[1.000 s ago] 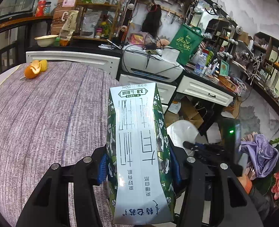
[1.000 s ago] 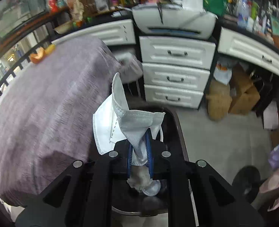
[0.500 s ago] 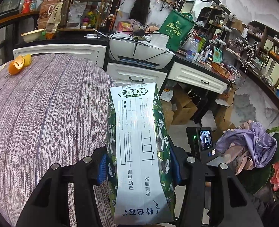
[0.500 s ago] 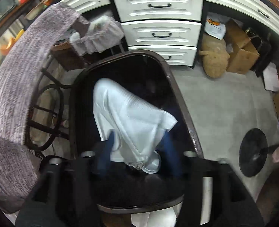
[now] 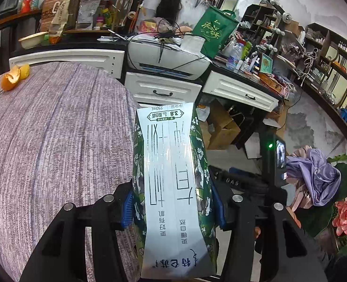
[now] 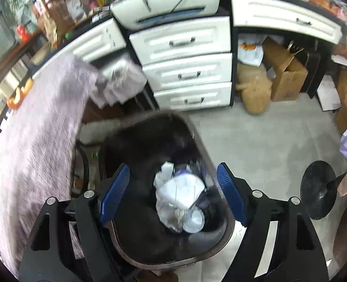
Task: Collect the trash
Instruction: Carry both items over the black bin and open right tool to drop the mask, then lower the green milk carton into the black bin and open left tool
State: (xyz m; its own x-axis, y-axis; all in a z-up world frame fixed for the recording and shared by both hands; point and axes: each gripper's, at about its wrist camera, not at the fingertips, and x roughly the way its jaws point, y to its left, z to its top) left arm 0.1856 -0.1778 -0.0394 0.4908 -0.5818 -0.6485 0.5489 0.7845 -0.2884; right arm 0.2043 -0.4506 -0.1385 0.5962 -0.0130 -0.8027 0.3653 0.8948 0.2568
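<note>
Milk carton (image 5: pixel 173 183) sitting clamped between blue pads of left tongs (image 5: pixel 172 208), held above edge of purple-clothed bench (image 5: pixel 46 141). Orange peel (image 5: pixel 13 78) lying at far bench corner. White face mask (image 6: pixel 181 192) lying inside dark trash bin (image 6: pixel 126 242) on other rubbish. Right tongs (image 6: pixel 173 195) hovering over bin, spread wide, gripping nothing.

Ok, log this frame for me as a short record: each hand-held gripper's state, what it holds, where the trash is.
left hand-held gripper: shut on milk carton, held above the table edge
right hand-held gripper: open, empty, above the trash bin
white face mask: lying inside the bin on other white litter
orange peel: on the far side of the purple tablecloth
remaining: carton, peel
</note>
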